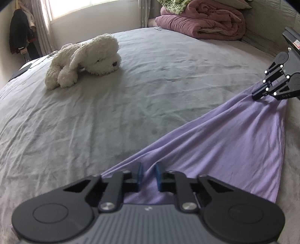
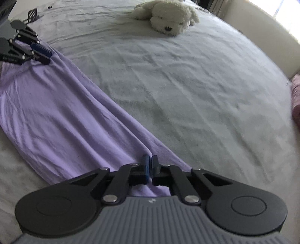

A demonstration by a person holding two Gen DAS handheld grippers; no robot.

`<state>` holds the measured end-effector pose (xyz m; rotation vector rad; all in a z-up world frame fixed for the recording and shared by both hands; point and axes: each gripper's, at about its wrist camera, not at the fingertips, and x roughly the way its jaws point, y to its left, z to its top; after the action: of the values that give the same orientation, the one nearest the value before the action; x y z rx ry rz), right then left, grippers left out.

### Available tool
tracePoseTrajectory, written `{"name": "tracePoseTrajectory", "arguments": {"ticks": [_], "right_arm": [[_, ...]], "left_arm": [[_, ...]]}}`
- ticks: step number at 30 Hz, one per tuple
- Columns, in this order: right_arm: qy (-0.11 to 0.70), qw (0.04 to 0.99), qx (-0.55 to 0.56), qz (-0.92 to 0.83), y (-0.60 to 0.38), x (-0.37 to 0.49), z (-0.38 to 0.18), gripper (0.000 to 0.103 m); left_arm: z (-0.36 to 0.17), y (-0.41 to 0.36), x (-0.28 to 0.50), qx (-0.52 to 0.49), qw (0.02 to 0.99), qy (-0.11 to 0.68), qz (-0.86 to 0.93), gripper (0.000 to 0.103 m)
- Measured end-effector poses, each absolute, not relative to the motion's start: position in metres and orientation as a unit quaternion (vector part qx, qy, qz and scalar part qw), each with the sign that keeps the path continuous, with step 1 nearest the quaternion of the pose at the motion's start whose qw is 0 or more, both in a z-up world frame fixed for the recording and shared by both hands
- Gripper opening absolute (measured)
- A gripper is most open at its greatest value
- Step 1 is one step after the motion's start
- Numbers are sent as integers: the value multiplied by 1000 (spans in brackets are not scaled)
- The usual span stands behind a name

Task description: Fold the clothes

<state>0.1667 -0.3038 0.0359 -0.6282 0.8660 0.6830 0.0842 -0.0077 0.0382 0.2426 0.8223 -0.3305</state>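
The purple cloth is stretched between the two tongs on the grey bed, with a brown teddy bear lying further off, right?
Nearly. The purple cloth does run between the left tongs and right tongs on the grey bed, but the plush toy is white, not brown. The right wrist view shows it best.

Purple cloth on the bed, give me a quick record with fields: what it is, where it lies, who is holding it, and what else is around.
item: purple cloth, creased, stretched between the two grippers
surface: grey bed sheet, wrinkled
left gripper: nearly shut, a ridge of the cloth between its blue pads
right gripper: shut on the cloth's edge
nearby: white plush dog lying apart from the cloth
far corner: folded pink blanket
fold: not yet made
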Motion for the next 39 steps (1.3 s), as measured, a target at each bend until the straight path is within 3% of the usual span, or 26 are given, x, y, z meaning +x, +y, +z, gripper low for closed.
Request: {"name": "tracePoseTrajectory", "arguments": {"ticks": [6, 23, 24, 26, 35, 38, 39], "right_arm": [[369, 823, -311, 299, -300, 160, 43, 0], [349, 845, -313, 257, -293, 172, 35, 0], [342, 847, -309, 265, -293, 169, 39, 8], [348, 840, -299, 288, -291, 168, 44, 14], [393, 812, -306, 305, -290, 168, 28, 17], [397, 812, -302, 303, -289, 170, 27, 14], [398, 811, -304, 302, -288, 170, 27, 0]], "left_arm": [[40, -8, 83, 114, 901, 389, -157, 1], [44, -4, 82, 108, 911, 371, -143, 0], [44, -5, 82, 109, 911, 371, -144, 0], [42, -6, 83, 111, 910, 373, -142, 0], [43, -5, 82, 106, 917, 362, -131, 0], [42, -6, 83, 107, 917, 362, -128, 0], [42, -6, 83, 107, 917, 362, -128, 0]]}}
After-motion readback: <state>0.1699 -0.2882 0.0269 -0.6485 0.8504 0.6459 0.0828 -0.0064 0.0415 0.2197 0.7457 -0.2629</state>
